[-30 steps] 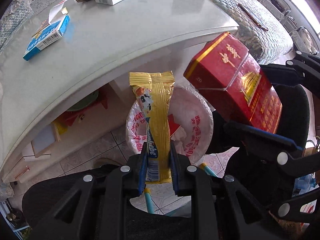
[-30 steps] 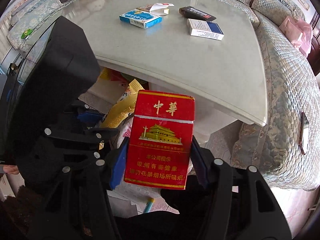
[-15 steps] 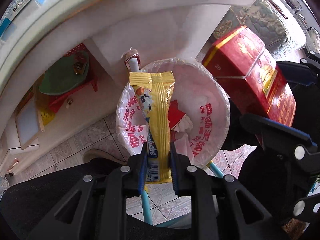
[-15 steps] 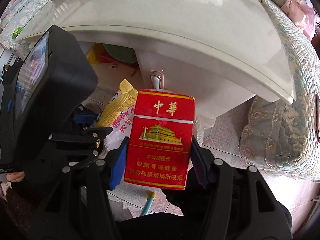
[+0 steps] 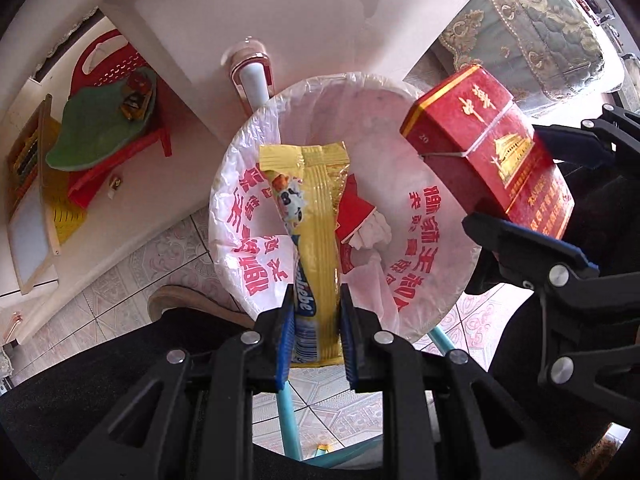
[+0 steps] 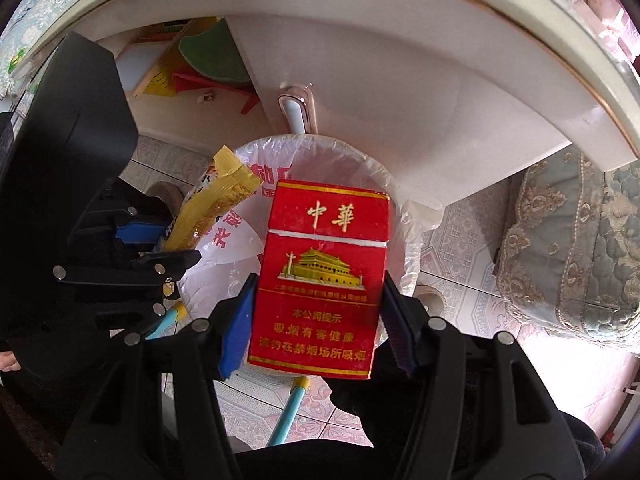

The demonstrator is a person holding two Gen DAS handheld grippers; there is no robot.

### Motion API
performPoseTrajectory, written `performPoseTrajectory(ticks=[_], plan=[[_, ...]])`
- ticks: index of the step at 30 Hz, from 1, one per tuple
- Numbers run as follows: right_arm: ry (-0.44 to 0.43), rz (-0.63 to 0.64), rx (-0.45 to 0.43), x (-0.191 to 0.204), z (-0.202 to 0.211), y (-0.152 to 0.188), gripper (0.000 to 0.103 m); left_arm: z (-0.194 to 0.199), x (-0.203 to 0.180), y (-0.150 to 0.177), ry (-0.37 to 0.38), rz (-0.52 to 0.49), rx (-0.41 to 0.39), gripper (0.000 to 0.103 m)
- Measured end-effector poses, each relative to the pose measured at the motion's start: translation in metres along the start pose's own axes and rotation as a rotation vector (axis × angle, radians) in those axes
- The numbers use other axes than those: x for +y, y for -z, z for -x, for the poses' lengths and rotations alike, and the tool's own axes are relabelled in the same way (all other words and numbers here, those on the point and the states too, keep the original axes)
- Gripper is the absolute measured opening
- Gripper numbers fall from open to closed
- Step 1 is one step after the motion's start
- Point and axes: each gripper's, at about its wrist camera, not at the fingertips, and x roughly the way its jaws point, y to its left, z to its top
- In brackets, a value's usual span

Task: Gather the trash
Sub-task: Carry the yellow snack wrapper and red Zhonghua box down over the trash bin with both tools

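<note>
My left gripper (image 5: 316, 316) is shut on a yellow snack wrapper (image 5: 316, 216) and holds it over the round trash bin (image 5: 436, 292), which is lined with a white plastic bag with red print. My right gripper (image 6: 318, 304) is shut on a red cigarette pack (image 6: 324, 272), held above the same bin (image 6: 408, 256). The pack also shows in the left wrist view (image 5: 492, 156), and the wrapper in the right wrist view (image 6: 216, 204). A red box and white crumpled paper (image 5: 360, 224) lie inside the bin.
The white table's underside and leg (image 5: 252, 76) stand just behind the bin. A red rack with a green plate (image 5: 104, 128) sits under the table at left. A patterned sofa (image 6: 572, 248) is at right. A blue-handled stick (image 6: 290, 412) lies on the tiled floor.
Both grippers have dropped from above the tabletop to below its edge and moved closer over the bin, each still holding its item.
</note>
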Motion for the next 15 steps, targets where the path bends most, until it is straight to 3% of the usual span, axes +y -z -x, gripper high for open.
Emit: performPoseTrajectory(ticks=[15], plan=[[-0.035, -0.035, 0.072, -0.013, -0.038, -0.008, 0.058, -0.036, 0.011, -0.009, 0.105, 0.041, 0.061, 0.021]])
